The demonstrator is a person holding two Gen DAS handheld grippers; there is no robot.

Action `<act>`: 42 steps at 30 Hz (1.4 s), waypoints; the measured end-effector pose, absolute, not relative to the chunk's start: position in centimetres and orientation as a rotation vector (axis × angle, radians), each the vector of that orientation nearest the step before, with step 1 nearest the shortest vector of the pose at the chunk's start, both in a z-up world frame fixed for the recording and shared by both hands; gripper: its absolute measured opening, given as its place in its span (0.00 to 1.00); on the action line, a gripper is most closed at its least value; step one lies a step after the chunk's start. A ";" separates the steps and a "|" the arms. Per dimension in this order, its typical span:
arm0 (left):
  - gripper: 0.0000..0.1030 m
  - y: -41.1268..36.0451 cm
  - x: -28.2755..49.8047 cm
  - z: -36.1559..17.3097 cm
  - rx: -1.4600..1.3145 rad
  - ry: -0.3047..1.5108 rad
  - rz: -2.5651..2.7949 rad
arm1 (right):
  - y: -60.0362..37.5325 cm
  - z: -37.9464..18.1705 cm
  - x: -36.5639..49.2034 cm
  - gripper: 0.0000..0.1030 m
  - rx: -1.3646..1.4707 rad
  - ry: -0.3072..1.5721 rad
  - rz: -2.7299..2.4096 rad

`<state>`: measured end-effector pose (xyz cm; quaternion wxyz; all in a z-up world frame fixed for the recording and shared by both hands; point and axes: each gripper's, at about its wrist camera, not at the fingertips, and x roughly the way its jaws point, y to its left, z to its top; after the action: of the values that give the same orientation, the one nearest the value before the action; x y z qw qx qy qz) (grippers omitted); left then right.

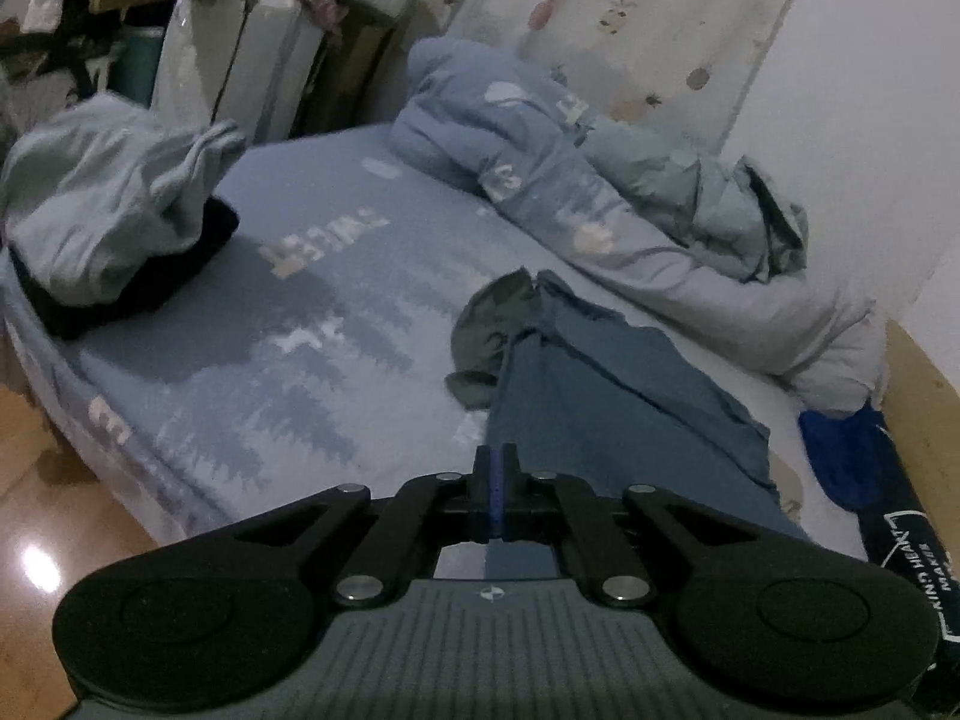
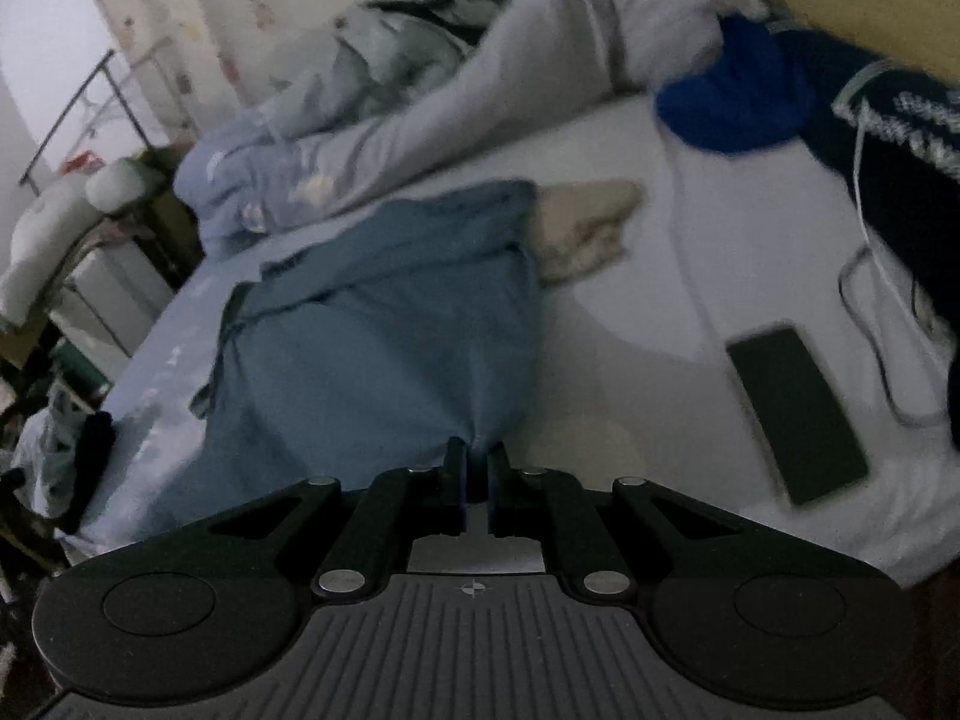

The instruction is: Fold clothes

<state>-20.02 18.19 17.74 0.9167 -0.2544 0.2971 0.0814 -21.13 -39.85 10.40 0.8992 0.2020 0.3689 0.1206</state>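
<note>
We have the bed [image 1: 312, 300] filling most of both views, its patterned sheet bare across the middle. A rumpled quilt [image 1: 600, 204] lies along the far side, from about twelve to two o'clock in the left view. A pile of pale clothes [image 1: 102, 204] sits at ten o'clock there, well apart from our work.

The garment we are folding is the blue shirt [image 2: 390, 336], spread from the centre of the bed toward us, with a greyish bunched end [image 1: 492, 324] at its far edge in the left view. A dark phone [image 2: 795, 414] lies on the sheet at three o'clock in the right view, a white cable [image 2: 870, 276] looping near it.

Our left gripper [image 1: 495, 468] is pinched tight on the near hem of the shirt, the cloth running straight out from its tips. Our right gripper [image 2: 477, 462] is nearly together, and the cloth puckers right at its tips, so we judge it clamped on the hem too.

To do this well, we should lift both corners evenly, keep the hem taut between them, and carry it toward twelve o'clock, clear of the phone.
</note>
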 end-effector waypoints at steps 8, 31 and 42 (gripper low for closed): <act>0.15 16.0 -19.8 14.3 -0.512 0.792 0.043 | -38.5 9.1 -23.1 0.07 0.386 0.802 0.291; 0.51 10.6 -10.3 -0.6 -0.350 1.061 0.092 | -38.5 6.6 -21.6 0.07 0.416 0.877 0.309; 0.51 10.4 -12.3 -1.2 -0.314 1.022 0.055 | -37.5 6.4 -20.2 0.07 0.398 0.910 0.309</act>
<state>-12.29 10.42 -1.20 0.8601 -0.1494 0.4870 0.0264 -20.24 -37.51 6.41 0.8679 0.1901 0.4346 0.1474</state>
